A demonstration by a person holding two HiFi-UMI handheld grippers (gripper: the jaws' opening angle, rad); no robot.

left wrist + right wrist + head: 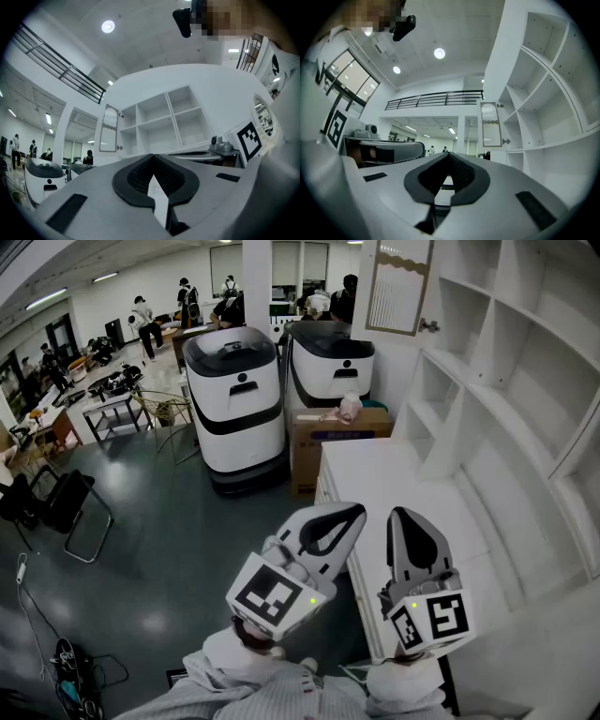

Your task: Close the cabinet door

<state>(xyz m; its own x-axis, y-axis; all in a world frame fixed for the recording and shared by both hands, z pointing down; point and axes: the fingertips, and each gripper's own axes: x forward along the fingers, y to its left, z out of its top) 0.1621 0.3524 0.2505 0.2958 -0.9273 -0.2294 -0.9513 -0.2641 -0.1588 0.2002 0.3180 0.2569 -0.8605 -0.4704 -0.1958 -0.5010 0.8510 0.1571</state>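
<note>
The cabinet door [398, 287], a narrow white frame with a ribbed pane, stands swung open at the top of the head view. Its small knob [429, 325] is near the lower edge. The door hangs on a white shelf unit [506, 381] with bare compartments. My left gripper [356, 510] and right gripper [397, 512] are held side by side over the white counter [394, 474], well below the door and apart from it. Both have their jaws together with nothing between them. The left gripper view shows the door [108, 127] beyond my left gripper [151, 155]. The right gripper view shows the door [490, 124] up and to the right of my right gripper [449, 153].
Two white-and-black machines [236, 399] [330, 362] stand left of the counter, with a cardboard box [328, 442] against the counter's end. A folding chair [66, 507] and cables [70, 662] are on the dark floor at left. Several people stand by tables far back.
</note>
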